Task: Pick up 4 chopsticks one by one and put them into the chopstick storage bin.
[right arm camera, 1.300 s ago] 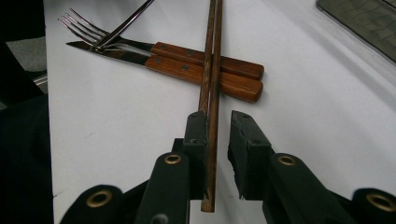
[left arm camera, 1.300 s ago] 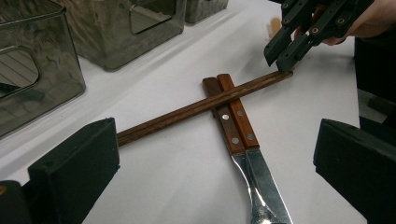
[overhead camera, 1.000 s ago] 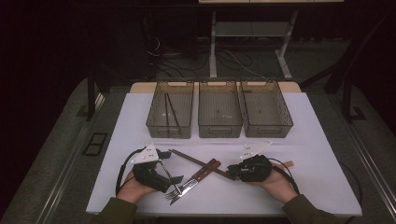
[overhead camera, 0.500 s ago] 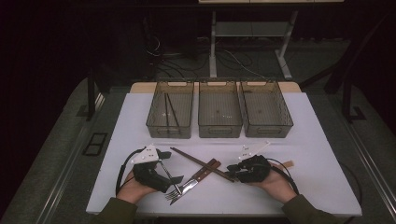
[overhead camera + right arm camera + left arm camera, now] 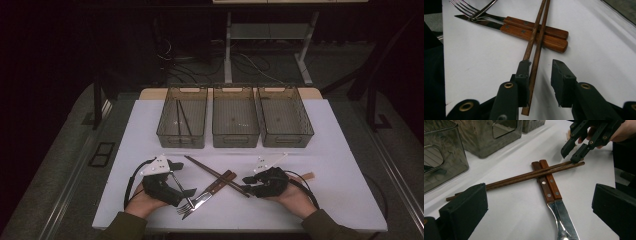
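Note:
A pair of brown chopsticks point(image 5: 215, 175) lies on the white table, crossing the wooden handles of a knife and a fork point(image 5: 207, 192). My right gripper point(image 5: 247, 182) is at the chopsticks' point(image 5: 534, 50) near end. Its jaws have just been opening and now stand a little apart. One chopstick lies loose between them and the other runs under the left jaw. The handles point(image 5: 536, 32) and the fork tines point(image 5: 464, 7) lie beyond. My left gripper point(image 5: 187, 192) is wide open beside the fork with nothing between its jaws. Its own view looks over the handles point(image 5: 547, 182) toward the right gripper point(image 5: 579, 152).
Three smoky clear bins stand in a row at the back: the left one point(image 5: 182, 137) holds dark chopsticks, then the middle one point(image 5: 235, 137) and the right one point(image 5: 285, 137). A brown stick end point(image 5: 310, 175) pokes out by the right hand. The table's front edge runs just behind both hands.
Both hands and the cutlery keep their places. The right gripper's jaws look slightly wider apart around the chopsticks' end.

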The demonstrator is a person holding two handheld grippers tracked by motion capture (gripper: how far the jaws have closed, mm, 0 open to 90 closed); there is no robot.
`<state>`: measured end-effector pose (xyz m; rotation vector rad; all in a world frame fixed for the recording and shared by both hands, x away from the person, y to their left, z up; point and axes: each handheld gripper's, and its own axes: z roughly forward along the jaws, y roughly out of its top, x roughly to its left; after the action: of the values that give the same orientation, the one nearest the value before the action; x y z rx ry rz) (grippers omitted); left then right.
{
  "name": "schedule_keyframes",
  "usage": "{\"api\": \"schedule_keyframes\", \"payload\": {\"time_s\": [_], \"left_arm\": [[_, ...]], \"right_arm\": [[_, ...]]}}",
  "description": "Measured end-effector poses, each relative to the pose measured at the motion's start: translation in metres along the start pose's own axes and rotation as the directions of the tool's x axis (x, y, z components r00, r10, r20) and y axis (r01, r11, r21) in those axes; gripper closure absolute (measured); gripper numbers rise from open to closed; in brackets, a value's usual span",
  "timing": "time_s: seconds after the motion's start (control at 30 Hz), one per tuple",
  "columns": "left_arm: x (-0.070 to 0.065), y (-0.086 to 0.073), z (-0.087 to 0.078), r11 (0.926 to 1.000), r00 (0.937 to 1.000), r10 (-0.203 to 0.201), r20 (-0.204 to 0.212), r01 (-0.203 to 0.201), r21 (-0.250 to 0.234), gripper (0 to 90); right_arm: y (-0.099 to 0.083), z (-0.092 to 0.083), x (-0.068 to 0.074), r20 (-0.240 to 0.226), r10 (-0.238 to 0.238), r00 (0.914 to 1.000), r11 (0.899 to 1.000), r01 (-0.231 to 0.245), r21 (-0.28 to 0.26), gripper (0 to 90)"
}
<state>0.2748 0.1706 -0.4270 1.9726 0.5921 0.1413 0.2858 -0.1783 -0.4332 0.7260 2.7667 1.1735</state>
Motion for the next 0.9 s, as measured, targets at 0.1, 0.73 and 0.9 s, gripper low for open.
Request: {"api": "schedule_keyframes", "payload": {"time_s": [0.1,0.73,0.9], "left_arm": [[0.000,0.000,0.000,1.0000,1.0000,0.003,0.000,-0.003,-0.001,0.0],[0.000,0.000,0.000,1.0000,1.0000,0.001,0.000,-0.001,0.000,0.0],[0.000,0.000,0.000,1.0000,1.0000,0.001,0.000,-0.001,0.000,0.0]], "right_arm": [[0.000,0.000,-0.001,0.004,-0.002,1.0000,1.000,0.002,-0.002,67.5],[-0.001,0.013,-0.002,0.018,-0.009,0.9998,0.999,0.008,0.047,70.9],[-0.001,0.014,-0.002,0.023,-0.019,0.9996,0.998,0.018,0.054,76.0]]}}
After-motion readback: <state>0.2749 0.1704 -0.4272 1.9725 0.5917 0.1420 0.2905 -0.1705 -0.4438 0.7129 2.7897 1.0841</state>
